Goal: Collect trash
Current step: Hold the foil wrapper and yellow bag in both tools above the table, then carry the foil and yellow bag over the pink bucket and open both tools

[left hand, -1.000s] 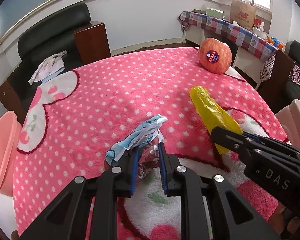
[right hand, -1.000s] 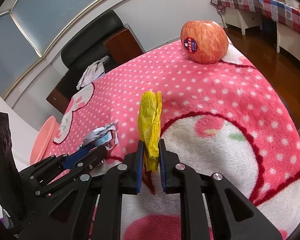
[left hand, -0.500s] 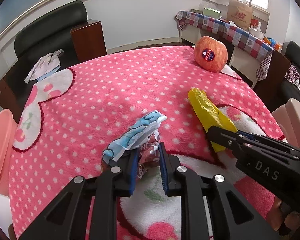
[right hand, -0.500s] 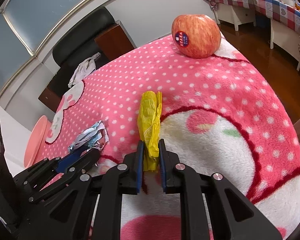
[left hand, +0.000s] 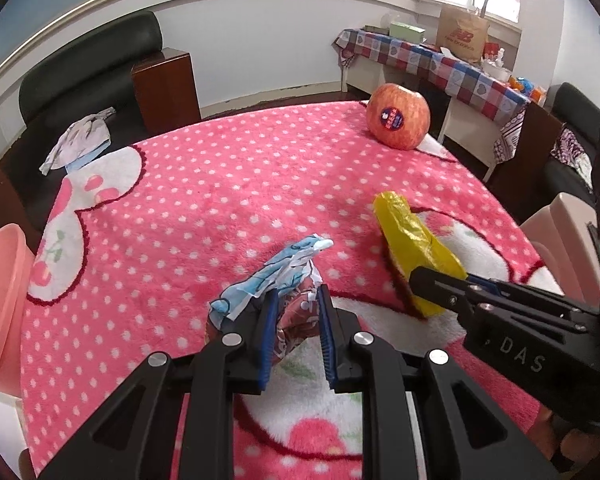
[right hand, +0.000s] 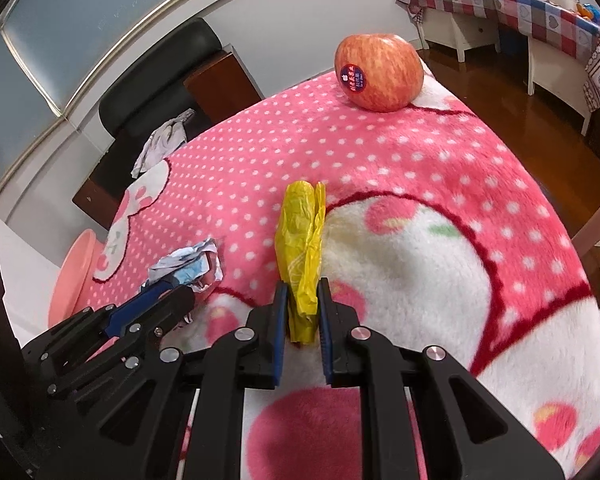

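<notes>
while my left gripper (left hand: 294, 330) pinches one crumpled wrapper (left hand: 272, 280) and my right gripper (right hand: 303, 312) one yellow bag (right hand: 302, 248), i count one apple (left hand: 398, 121); only the left view shows the brown paper bag (left hand: 462, 34).

pink dotted blanket (left hand: 228, 184) under apple (left hand: 398, 116), wrappers (left hand: 284, 280)

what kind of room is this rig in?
Probably a home living room. A black armchair stands by the wall, a pink polka-dot fleece blanket covers the table with an apple on it, and a side table with a checked cloth holds household clutter.
</notes>
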Demonstrator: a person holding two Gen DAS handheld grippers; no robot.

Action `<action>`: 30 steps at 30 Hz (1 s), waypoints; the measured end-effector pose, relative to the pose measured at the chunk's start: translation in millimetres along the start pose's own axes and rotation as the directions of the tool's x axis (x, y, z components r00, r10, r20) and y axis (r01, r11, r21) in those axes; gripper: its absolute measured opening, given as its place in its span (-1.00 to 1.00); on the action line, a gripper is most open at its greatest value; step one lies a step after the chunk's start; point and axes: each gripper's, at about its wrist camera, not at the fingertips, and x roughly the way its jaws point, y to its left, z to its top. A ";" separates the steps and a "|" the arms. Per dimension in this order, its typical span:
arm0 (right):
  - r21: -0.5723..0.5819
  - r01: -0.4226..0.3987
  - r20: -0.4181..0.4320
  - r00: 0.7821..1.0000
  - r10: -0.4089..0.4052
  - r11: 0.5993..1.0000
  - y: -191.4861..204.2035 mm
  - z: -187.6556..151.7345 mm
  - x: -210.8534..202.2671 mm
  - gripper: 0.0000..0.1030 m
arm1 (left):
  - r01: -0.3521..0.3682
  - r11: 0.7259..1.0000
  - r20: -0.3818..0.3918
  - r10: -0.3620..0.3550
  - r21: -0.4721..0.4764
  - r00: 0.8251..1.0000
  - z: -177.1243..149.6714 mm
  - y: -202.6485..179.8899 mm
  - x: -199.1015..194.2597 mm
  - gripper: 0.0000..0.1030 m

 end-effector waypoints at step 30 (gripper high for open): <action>-0.137 -0.101 0.035 0.994 0.106 0.986 90.7 -0.2 -19.5 -0.71 | -0.076 0.994 0.124 0.085 -0.079 0.989 -10.1 66.7 -75.5 -0.63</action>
